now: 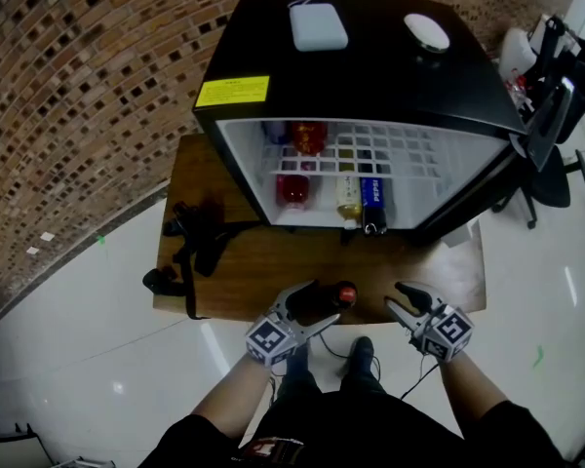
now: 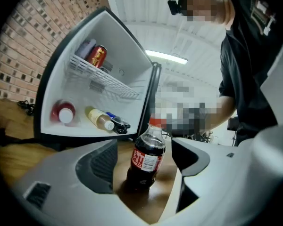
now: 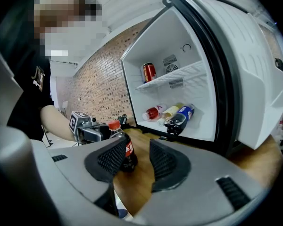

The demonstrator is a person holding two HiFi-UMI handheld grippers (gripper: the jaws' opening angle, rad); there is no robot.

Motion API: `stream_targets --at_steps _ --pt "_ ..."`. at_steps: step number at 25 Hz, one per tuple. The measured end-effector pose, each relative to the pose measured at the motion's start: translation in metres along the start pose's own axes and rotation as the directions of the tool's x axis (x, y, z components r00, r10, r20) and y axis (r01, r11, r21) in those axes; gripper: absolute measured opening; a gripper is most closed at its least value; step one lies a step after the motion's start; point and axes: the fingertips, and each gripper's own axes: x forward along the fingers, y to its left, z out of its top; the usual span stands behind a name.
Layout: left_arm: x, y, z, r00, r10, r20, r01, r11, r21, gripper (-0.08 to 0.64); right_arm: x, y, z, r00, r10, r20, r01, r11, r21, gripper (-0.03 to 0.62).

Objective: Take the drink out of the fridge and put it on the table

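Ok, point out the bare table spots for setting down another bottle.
Bare table lies between the black straps and the cola bottle, before the fridge. Crowded: the fridge floor, with three lying bottles.

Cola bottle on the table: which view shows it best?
Left gripper view: the dark plastic cola bottle with red cap stands upright on the wooden table, whole, centred between the open jaws, untouched. Head view shows little but its cap, from above, at the left gripper. Right gripper view: half hidden behind a jaw.

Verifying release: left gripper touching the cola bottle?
Apart. Left gripper view shows bare table either side of the bottle, inside the open left gripper.
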Motion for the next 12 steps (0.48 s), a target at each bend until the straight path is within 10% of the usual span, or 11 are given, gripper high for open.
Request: stream_targets --at_steps 6,12 --pt "-0.065 -0.001 0.030 0.999 0.029 0.020 -0.028 0.997 -0.071 0.265 -0.011 0.011 0.007 0.999 -0.045 0.005 0.045 0.999 0.028 0.182" --pt "-0.112 -0.007 0.055 0.999 0.033 -0.005 -0.034 0.989 -0.144 0.002 -0.027 0.043 0.044 0.993 -0.079 0.083 0.069 0.991 0.112 0.000"
